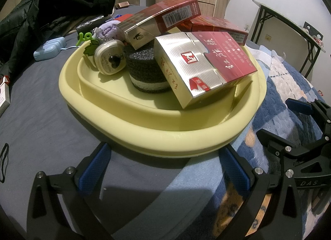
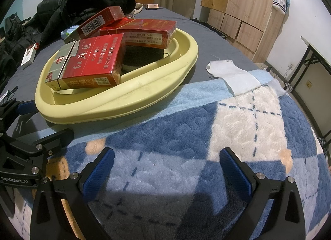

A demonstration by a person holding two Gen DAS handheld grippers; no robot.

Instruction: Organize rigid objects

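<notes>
A: Left gripper and right gripper, both spread, empty, hover just before the tray.

B: Three packs piled in it; one pack left on the bed.

- tray sits on bed sheet, its 5 o'clock edge over blanket
- in tray: foam cylinder at centre, front pack leaning on it at 3 o'clock
- top pack lies tilted across cylinder, toward 12 o'clock
- third pack behind front pack, 1 o'clock
- round keychain tag at 9 o'clock of cylinder, leaning on tray wall; plush charm behind it
- small case on sheet, 10 o'clock of tray
- jacket behind case, far 10 o'clock
- loose pack on sheet at 9 o'clock of tray
- cloth patch on blanket edge, 3 o'clock of tray
- left gripper just before tray's 6 o'clock rim; right gripper over blanket, 5 o'clock of tray
</notes>
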